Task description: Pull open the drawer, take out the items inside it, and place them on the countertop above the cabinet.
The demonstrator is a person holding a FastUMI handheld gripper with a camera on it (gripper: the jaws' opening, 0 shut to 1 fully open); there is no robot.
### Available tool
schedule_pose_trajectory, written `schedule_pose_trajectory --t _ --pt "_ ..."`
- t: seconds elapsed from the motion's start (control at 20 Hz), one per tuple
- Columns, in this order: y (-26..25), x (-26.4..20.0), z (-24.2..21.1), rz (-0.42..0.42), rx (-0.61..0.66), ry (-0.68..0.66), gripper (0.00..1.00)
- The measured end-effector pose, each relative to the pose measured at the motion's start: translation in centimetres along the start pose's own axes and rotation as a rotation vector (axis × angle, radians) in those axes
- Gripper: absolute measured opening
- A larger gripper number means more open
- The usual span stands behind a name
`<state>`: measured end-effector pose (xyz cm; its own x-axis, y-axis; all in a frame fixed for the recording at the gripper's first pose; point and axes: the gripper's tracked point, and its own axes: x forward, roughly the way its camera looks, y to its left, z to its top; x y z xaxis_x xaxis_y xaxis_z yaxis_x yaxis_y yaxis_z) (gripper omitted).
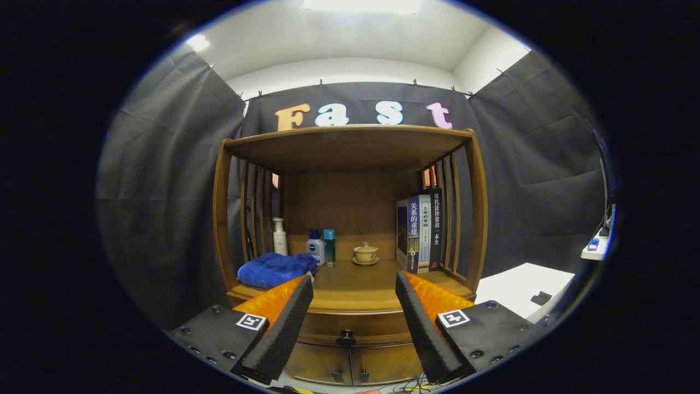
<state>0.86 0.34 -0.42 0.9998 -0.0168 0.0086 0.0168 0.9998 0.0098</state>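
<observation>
Tool (354,293) level, fingers spread, facing shut drawer (355,328).

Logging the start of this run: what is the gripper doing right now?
Gripper: open, holding nothing, fingers spread wide apart, with the shut drawer's knob seen between them, not touched.

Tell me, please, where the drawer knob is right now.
In the gripper view, the drawer knob sits centred on the closed drawer front below the countertop, between the open tongs.
</observation>
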Motion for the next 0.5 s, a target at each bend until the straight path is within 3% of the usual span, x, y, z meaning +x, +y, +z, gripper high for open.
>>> schedule_pose_trajectory --t 0.5 --pt "1.1 4.9 -0.5 0.031 0.017 -0.009 0.98"
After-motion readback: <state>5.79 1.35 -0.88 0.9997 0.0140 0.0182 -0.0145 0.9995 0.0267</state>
